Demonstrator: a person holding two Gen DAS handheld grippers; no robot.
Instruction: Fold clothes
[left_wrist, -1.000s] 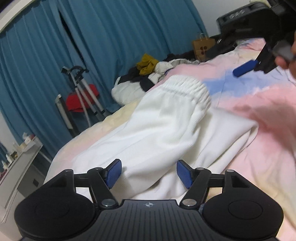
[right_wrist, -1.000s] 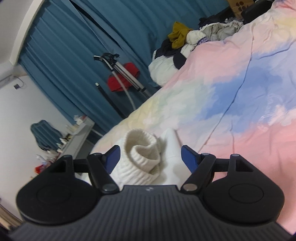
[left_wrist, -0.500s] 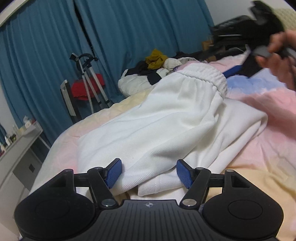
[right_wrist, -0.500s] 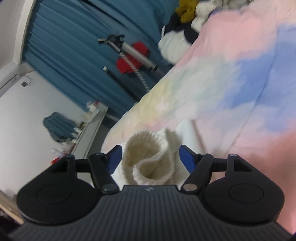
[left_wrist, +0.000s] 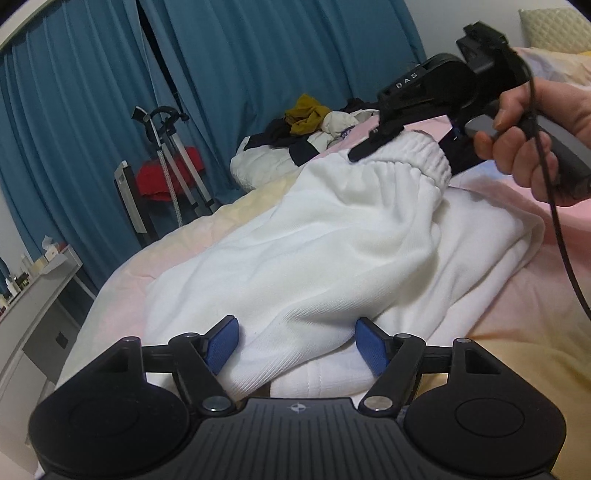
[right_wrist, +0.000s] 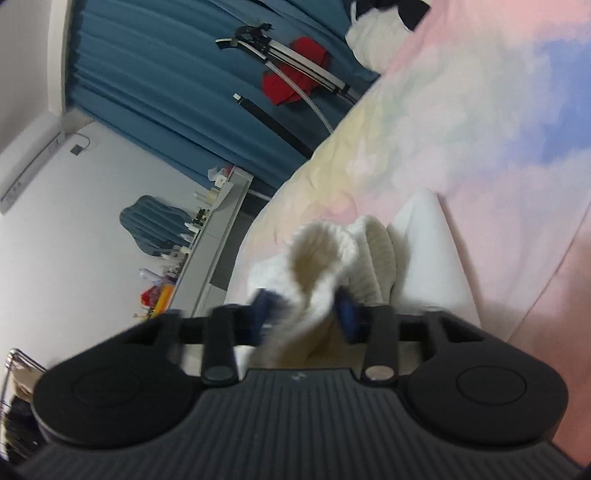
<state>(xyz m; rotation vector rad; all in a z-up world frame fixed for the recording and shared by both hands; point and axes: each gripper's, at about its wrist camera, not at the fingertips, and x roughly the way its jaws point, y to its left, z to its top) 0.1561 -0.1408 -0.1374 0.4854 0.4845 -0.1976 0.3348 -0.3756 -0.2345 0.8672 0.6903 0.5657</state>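
Note:
White sweatpants (left_wrist: 332, 251) lie crumpled on the pastel bed cover (left_wrist: 517, 332). My left gripper (left_wrist: 295, 347) is open, its blue pads on either side of the near cuff end of a trouser leg. My right gripper (right_wrist: 304, 310) is shut on the ribbed white waistband (right_wrist: 325, 254); the left wrist view shows it (left_wrist: 402, 144) at the far elastic waistband (left_wrist: 406, 158), held by a hand (left_wrist: 532, 136).
A pile of dark, yellow and white clothes (left_wrist: 306, 125) lies at the bed's far end. Blue curtains (left_wrist: 258, 55), a tripod with a red item (left_wrist: 166, 166) and a grey shelf with bottles (left_wrist: 33, 280) stand left of the bed.
My right gripper has closed on the ribbed waistband, having been open around it. The left gripper stayed open at the near end of the trousers.

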